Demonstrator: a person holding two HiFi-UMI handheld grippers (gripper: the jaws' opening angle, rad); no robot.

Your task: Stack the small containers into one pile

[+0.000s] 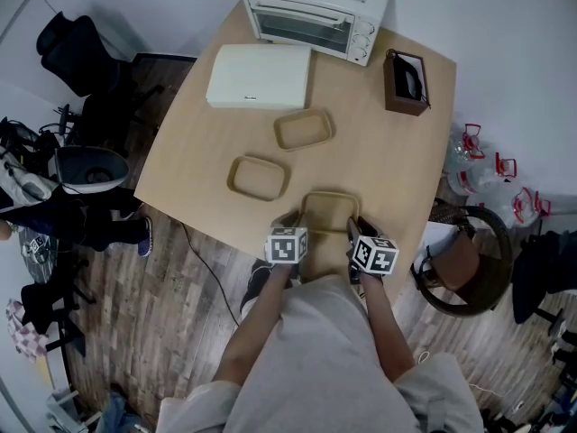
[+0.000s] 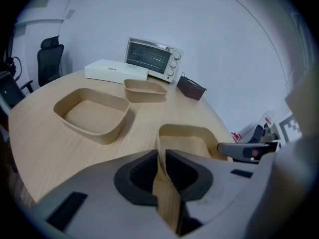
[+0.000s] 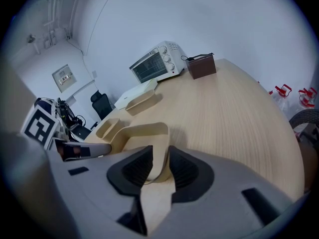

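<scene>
Three tan shallow containers lie on the wooden table (image 1: 198, 152). The nearest container (image 1: 329, 213) sits at the front edge between my two grippers. My left gripper (image 1: 290, 225) is shut on its left wall (image 2: 160, 158), which stands pinched between the dark pads. My right gripper (image 1: 359, 233) is shut on its right wall (image 3: 158, 158) in the same way. A second container (image 1: 258, 177) (image 2: 92, 114) lies to the left and further back. The third container (image 1: 304, 129) (image 2: 144, 89) (image 3: 142, 101) lies beyond it, toward the middle of the table.
A white toaster oven (image 1: 315, 14) and a flat white box (image 1: 260, 75) stand at the far edge, a brown open box (image 1: 405, 81) at the far right corner. Black office chairs (image 1: 77, 52) stand left of the table, a brown bag (image 1: 460, 264) on the floor to the right.
</scene>
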